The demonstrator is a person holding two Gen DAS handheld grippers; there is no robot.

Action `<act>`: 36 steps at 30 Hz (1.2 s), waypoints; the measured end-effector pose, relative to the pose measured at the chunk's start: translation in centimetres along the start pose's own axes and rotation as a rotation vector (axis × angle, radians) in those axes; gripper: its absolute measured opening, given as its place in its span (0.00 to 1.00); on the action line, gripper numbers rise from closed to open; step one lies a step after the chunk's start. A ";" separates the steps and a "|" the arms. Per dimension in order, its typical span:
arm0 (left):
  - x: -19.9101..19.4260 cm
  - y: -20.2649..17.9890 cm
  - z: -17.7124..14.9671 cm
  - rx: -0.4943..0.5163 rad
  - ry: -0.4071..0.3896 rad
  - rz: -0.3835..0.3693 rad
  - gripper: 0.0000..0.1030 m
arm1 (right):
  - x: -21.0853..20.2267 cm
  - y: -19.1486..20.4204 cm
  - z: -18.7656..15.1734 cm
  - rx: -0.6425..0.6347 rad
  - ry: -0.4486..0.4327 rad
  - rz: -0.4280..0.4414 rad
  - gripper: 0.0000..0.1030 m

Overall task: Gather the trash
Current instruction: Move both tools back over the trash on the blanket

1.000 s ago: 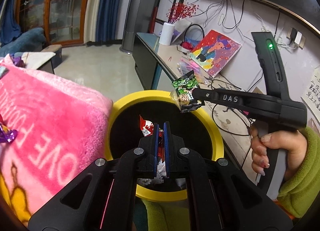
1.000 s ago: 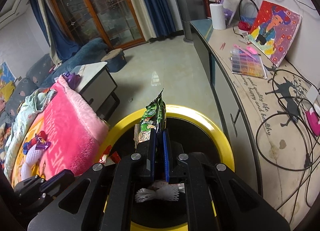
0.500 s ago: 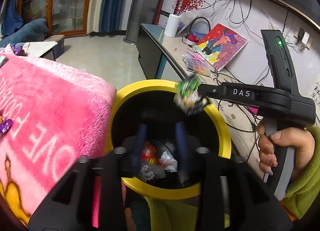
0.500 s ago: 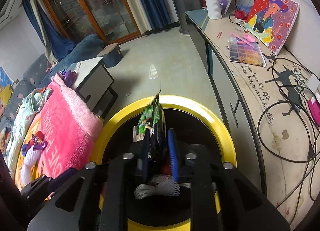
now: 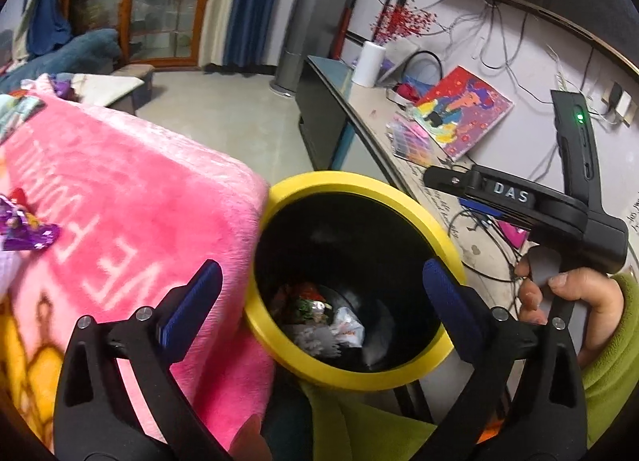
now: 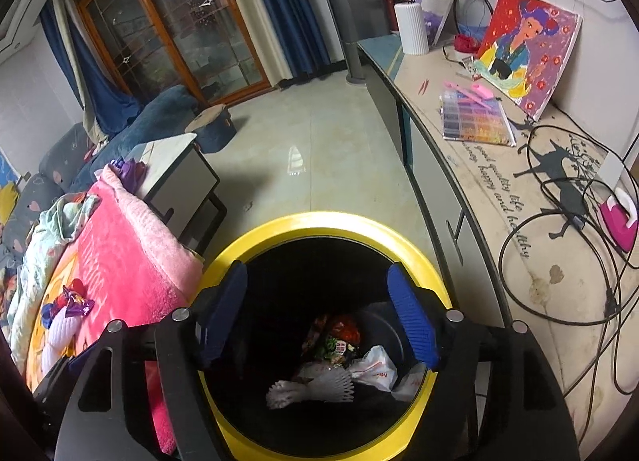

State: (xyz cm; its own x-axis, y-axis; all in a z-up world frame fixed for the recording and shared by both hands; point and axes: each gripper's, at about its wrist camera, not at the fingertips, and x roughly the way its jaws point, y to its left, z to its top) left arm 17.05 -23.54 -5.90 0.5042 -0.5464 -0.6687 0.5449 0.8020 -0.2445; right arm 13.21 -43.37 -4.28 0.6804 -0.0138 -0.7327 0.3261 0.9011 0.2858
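Observation:
A black bin with a yellow rim [image 5: 359, 181] [image 6: 327, 221] stands between a pink blanket and a counter. My left gripper [image 5: 319, 273] hangs over its mouth, its jaws opening wide with nothing between them. My right gripper [image 6: 315, 273] is above the bin too, jaws opening and empty. In the left wrist view, the right gripper [image 5: 451, 191] reaches in over the far right rim, held by a hand [image 5: 579, 301] in a green sleeve. Wrappers [image 5: 315, 313] [image 6: 339, 341] and a white paper fan [image 6: 311, 385] lie at the bottom. A purple wrapper [image 5: 28, 229] [image 6: 76, 303] rests on the blanket.
The pink blanket [image 5: 139, 201] [image 6: 120, 261] presses against the bin's left side. To the right runs a long counter [image 6: 499, 201] with cables, a painting [image 6: 527, 49], a colour chart and a white vase [image 6: 411, 27]. Beyond lie tiled floor [image 6: 319, 141], a low table and a blue sofa.
Both grippers went from shut to wide open. The red wrapper left my left jaws and the green wrapper left my right jaws; both now lie in the bin.

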 end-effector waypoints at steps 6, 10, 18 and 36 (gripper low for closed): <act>-2.1 0.5 0.1 -0.001 -0.052 0.043 0.90 | -0.9 0.6 0.1 -0.014 -0.036 -0.007 0.77; -3.4 0.8 0.1 -0.001 -0.086 0.072 0.90 | -1.8 1.4 0.1 -0.043 -0.074 -0.014 0.78; -5.8 1.8 0.4 -0.012 -0.145 0.103 0.90 | -3.6 4.1 -0.3 -0.132 -0.147 -0.013 0.89; -10.7 5.0 -0.1 -0.052 -0.238 0.218 0.90 | -7.1 10.6 -2.4 -0.295 -0.220 0.086 0.89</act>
State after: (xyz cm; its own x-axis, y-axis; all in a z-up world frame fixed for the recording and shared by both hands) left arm 14.32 -13.69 -0.06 0.7510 -0.3966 -0.5279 0.3750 0.9143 -0.1533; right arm 10.21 -32.67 2.48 0.8324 0.0029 -0.5542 0.0810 0.9886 0.1269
